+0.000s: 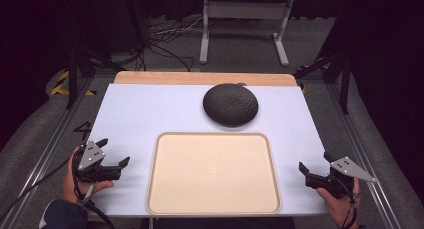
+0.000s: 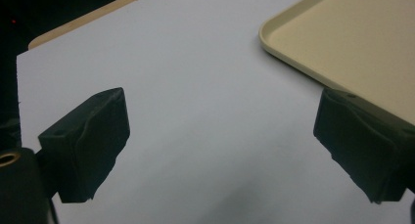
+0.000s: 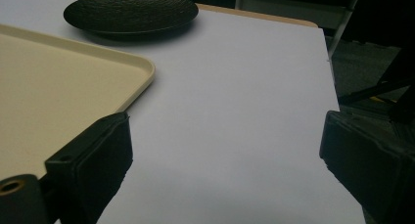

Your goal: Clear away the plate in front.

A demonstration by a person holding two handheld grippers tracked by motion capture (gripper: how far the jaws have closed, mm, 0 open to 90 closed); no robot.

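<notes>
Nearest the person, left gripper (image 1: pixel 113 152): held in the left hand (image 1: pixel 75 181) at the table's near left corner, hovering over bare white surface, jaws spread wide with nothing between them; in the left gripper view the two black pads (image 2: pixel 88 143) stand far apart over the white table top, the right one overlapping the corner of the tray. Right gripper (image 1: pixel 312 167): held in the right hand (image 1: pixel 340 204) at the near right edge of the table, jaws likewise spread and empty; the right gripper view has its left jaw over the tray's corner and its right jaw past the table's edge. Between the two grippers, beige tray (image 1: pixel 213 173): rectangular, rounded corners, raised rim, lying flat at the near middle of the table, nothing in it, apart from both grippers. Beyond the tray, black plate (image 1: pixel 230 104): round, dark, textured surface, resting on the white table top just past the tray's far rim, slightly right of centre, well apart from either gripper. Table (image 1: pixel 140 114): white top with a wooden strip along the far edge. Farther off, a grey metal frame (image 1: pixel 245 19) and loose cables on the floor.
</notes>
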